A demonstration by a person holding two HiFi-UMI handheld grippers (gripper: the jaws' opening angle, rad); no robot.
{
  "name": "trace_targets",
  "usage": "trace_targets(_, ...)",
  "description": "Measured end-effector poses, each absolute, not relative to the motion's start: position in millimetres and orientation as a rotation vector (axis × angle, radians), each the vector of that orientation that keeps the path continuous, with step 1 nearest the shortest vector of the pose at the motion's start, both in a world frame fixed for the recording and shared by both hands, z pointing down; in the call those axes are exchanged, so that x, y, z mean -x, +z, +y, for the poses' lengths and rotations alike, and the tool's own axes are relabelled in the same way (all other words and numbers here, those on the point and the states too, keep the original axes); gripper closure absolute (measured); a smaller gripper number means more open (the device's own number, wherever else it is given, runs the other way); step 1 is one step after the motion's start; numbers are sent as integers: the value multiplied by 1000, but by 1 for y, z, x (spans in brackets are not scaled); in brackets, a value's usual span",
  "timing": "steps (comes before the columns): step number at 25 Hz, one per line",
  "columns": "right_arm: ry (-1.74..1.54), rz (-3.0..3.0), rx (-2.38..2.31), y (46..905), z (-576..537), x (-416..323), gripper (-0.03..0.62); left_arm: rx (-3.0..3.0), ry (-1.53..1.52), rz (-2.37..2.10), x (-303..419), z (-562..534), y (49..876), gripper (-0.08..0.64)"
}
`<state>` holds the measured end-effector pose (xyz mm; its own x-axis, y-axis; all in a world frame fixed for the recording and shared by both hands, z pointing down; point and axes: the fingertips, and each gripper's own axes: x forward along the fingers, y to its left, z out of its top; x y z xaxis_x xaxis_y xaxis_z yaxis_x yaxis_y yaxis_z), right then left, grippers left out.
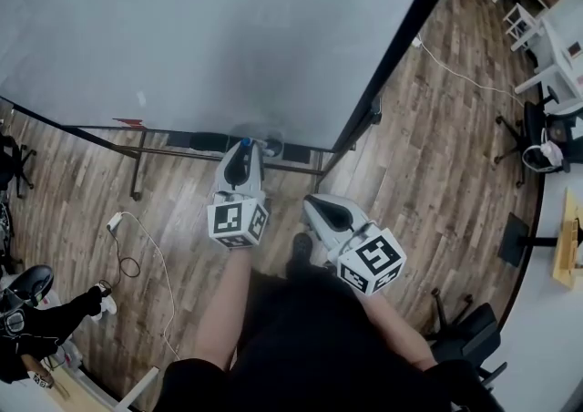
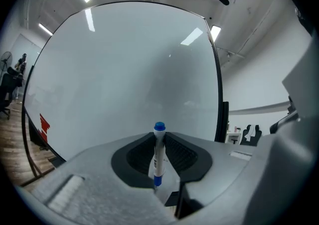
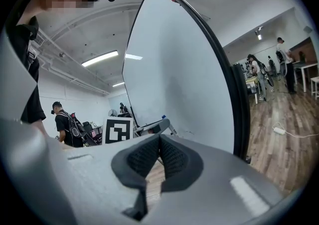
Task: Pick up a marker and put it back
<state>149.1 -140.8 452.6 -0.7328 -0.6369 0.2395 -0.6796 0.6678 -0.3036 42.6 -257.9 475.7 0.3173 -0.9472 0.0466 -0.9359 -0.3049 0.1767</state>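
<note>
A white marker with a blue cap stands upright between the jaws of my left gripper, which is shut on it. In the head view the left gripper points at the tray along the bottom of the whiteboard, and the marker's blue cap shows at its tip. My right gripper hangs lower and to the right, away from the board. Its jaws are shut with nothing between them. The right gripper view shows the left gripper's marker cube beside the whiteboard.
A dark object lies on the tray left of the left gripper. A white cable trails over the wooden floor. A person's feet are at the lower left. Chairs and white tables stand at the right.
</note>
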Motion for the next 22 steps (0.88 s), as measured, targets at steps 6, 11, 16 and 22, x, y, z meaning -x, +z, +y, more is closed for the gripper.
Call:
trace_targets(6, 582, -2753, -1110, 455, -140, -157, 591, -2429, -4, -1745, -50, -264, 492, 485)
trace_targets(11, 598, -2754, -1115, 456, -139, -158, 589, -2413, 71, -1738, -51, -262, 507, 485)
trace_targets(16, 590, -2755, -1124, 455, -140, -160, 591, -2398, 111, -1727, -53, -259, 516, 483)
trace_targets(22, 587, -2756, -1123, 456, -138, -161, 589, -2383, 166, -1708, -57, -252, 529, 483)
